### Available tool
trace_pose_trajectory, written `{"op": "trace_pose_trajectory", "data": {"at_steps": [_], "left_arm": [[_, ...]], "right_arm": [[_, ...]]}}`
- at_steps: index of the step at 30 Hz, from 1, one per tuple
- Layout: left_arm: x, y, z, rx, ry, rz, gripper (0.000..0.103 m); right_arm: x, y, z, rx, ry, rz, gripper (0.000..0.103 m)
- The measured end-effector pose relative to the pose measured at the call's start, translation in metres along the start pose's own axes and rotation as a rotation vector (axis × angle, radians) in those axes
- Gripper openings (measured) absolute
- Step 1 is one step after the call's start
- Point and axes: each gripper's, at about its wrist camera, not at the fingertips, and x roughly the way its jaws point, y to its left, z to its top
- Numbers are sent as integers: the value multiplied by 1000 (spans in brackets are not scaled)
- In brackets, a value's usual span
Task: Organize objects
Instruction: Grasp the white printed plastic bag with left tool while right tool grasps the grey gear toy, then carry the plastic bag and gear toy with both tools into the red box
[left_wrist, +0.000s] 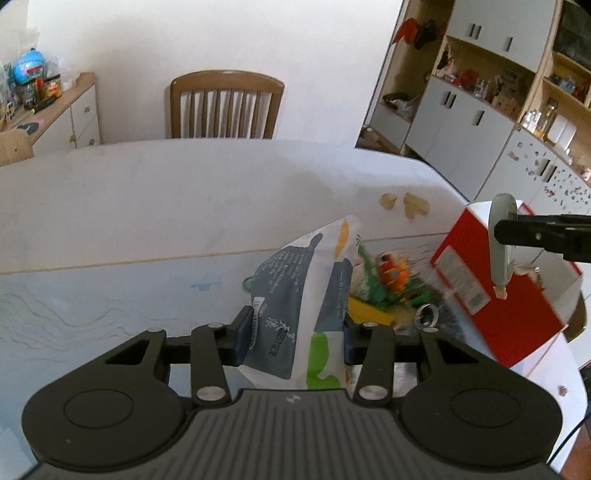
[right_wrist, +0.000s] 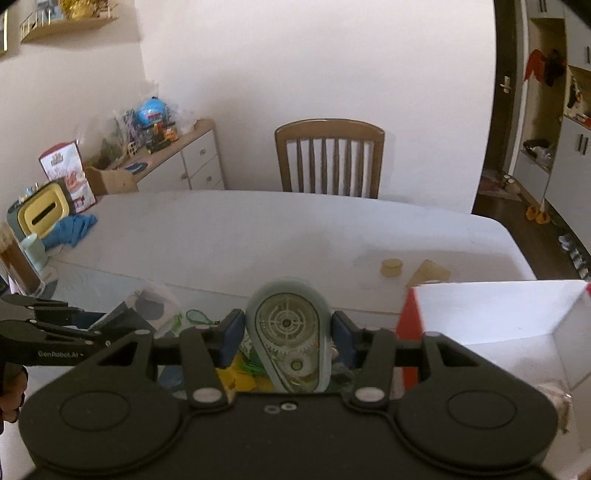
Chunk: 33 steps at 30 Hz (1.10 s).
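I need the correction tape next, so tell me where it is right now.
The correction tape is clamped in the right gripper, held above the table clutter, just left of the open red box; the left wrist view shows it edge-on before that box.

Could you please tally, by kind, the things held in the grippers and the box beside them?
Grey-and-white printed snack pouch, in the left gripper: 1
Grey-green correction tape dispenser, in the right gripper: 1
Red-and-white cardboard box: 1
Total: 3
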Motion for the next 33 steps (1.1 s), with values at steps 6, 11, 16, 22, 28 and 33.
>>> {"op": "trace_pose_trajectory", "data": {"at_steps": [6, 11, 16, 22, 28, 33], "left_arm": [[-18, -32, 14, 25, -18, -40, 44], [-24, -71, 22, 68, -28, -77, 44], [-20, -109, 29, 101, -25, -98, 44], [-8, -157, 36, 128, -14, -118, 44], [9, -209, 38, 158, -6, -129, 44], [29, -249, 41, 188, 14, -142, 44]], "right_arm": [[-32, -20, 1, 37, -13, -12, 50], [-59, -48, -2, 61, -48, -30, 50], [-81, -83, -6, 91, -67, -66, 50], [-100, -132, -13, 130, -78, -104, 50], [-112, -175, -25, 154, -72, -128, 50], [-116, -204, -33, 169, -64, -130, 50]]}}
